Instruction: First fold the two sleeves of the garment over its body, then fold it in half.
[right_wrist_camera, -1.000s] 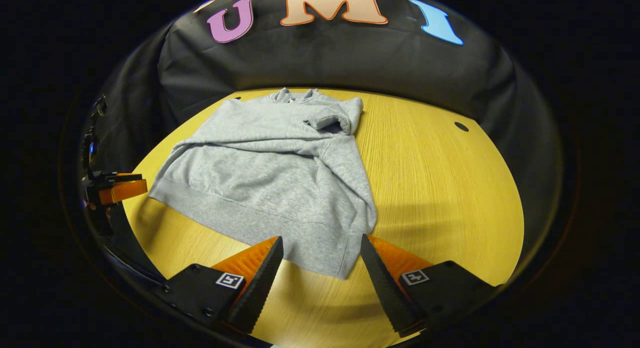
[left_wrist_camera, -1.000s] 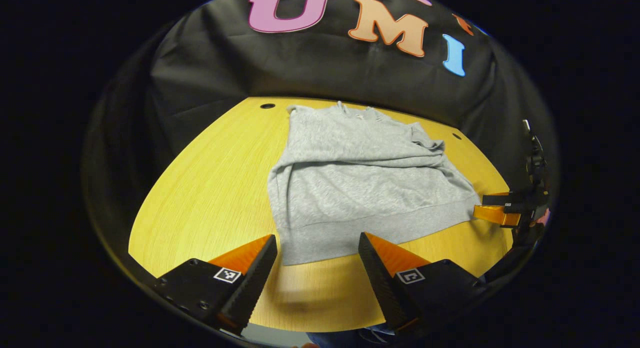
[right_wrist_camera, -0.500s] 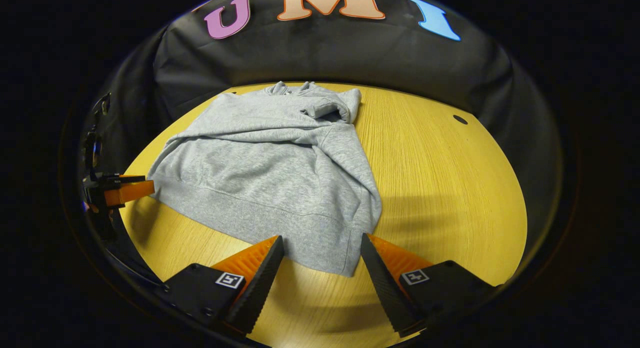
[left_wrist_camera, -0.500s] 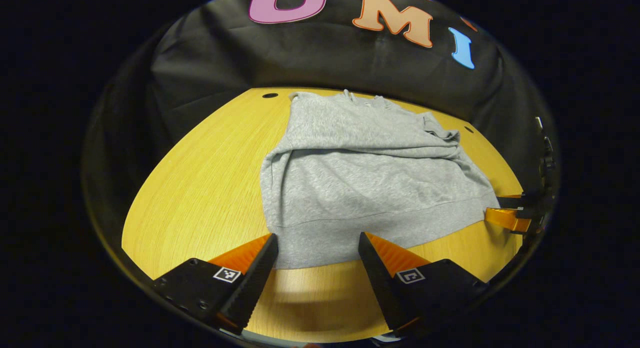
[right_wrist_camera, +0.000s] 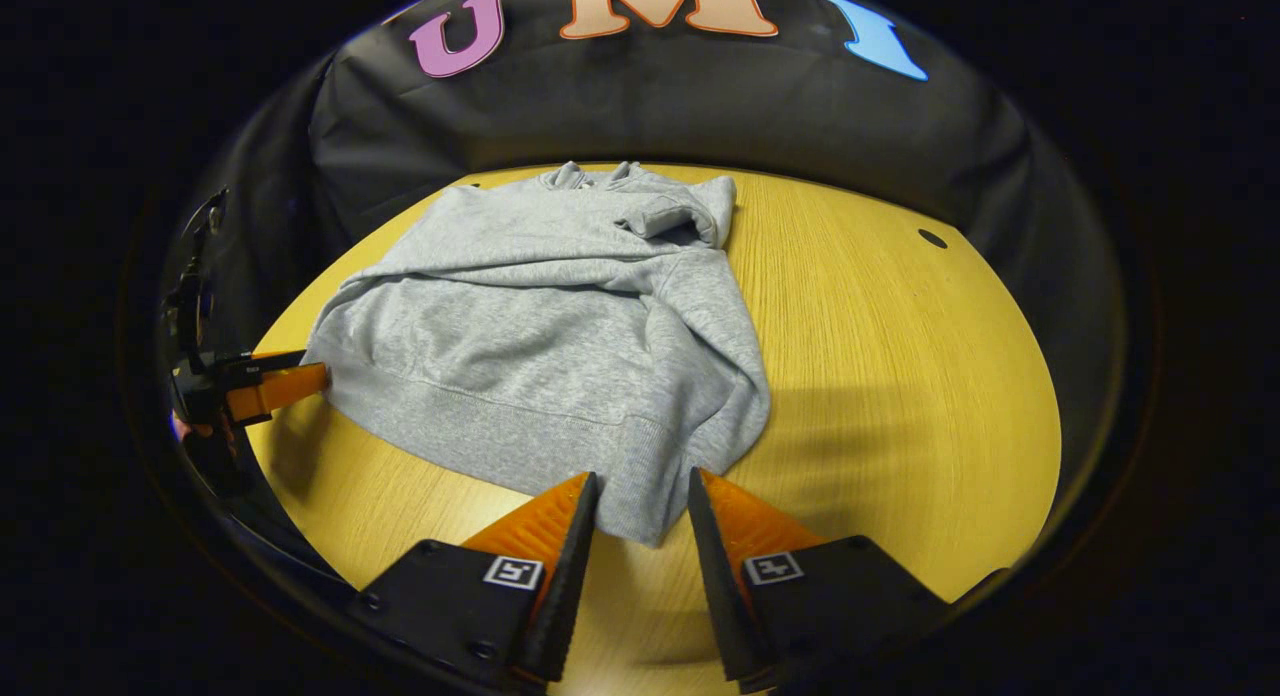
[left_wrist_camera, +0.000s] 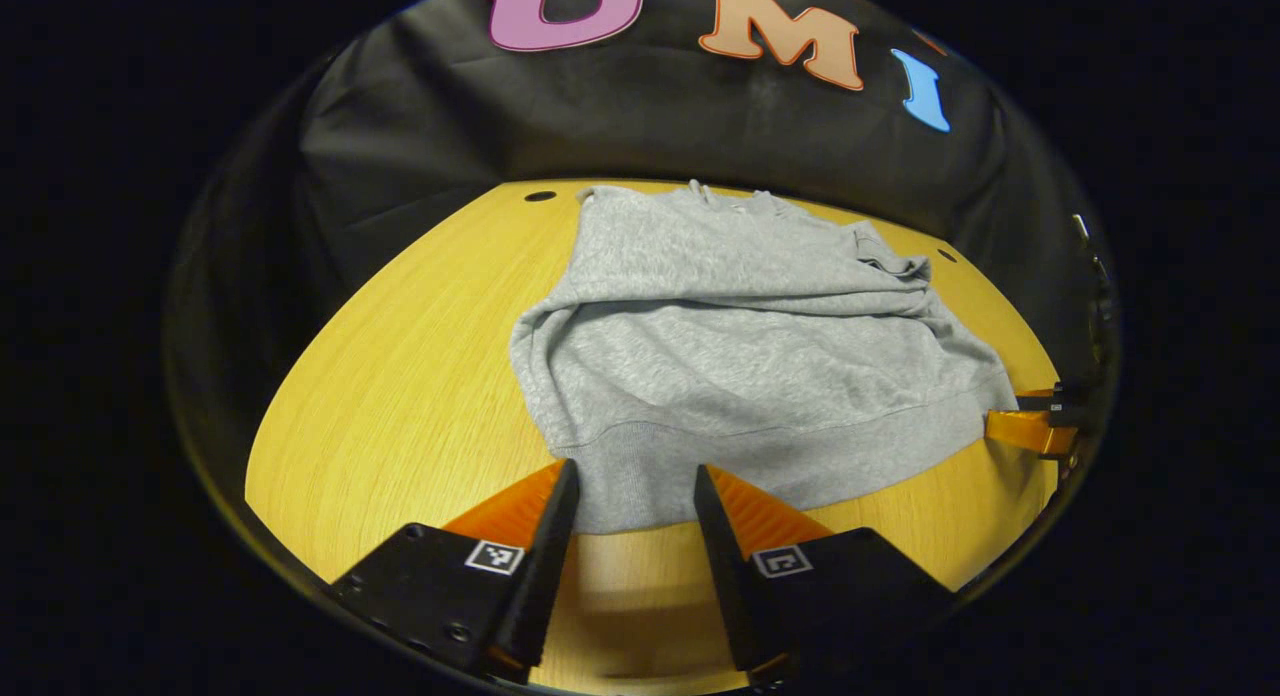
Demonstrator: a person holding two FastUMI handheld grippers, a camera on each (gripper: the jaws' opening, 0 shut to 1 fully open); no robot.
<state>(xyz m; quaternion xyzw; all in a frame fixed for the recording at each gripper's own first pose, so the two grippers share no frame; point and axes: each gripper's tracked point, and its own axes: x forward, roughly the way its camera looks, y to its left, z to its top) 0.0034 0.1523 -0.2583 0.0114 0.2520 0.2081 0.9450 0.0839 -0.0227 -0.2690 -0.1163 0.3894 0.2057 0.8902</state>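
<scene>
Left tool [left_wrist_camera: 628, 496]: jaws part open, gap narrow, straddling the ribbed hem at the near left corner of the grey fleece sweatshirt [left_wrist_camera: 730, 346]; hem cloth sits between the fingers, but I can't tell if either pad is touching it, so no confirmed grip. Right tool [right_wrist_camera: 640, 506]: same posture, jaws narrowly apart around the near right hem corner, cloth between them, contact not clear either. Each tool also shows far off at the rim of the other's view, level with the hem line, left tool at the sweatshirt's left hem end in the right gripper view, right tool at the right hem end in the left gripper view. Sweatshirt lies flat on the yellow wood-grain surface [left_wrist_camera: 400, 376], collar toward the far edge by the black cloth wall, hem toward the near edge, roughly centred left to right. Progress, my read: sleeve step looks done. Both sleeves appear laid across the body, one as a long ridge crossing the chest, the other bunched with its cuff [right_wrist_camera: 655, 221] near the far right shoulder; nothing hangs out past the side seams. The right one is lumpy rather than flat. Left to do: the half fold. Both tools are staged at the hem corners for it, so the next move would be pinch both corners, lift, and carry the hem to the collar. Risk: lifting unevenly could drag the loose sleeves out.
</scene>
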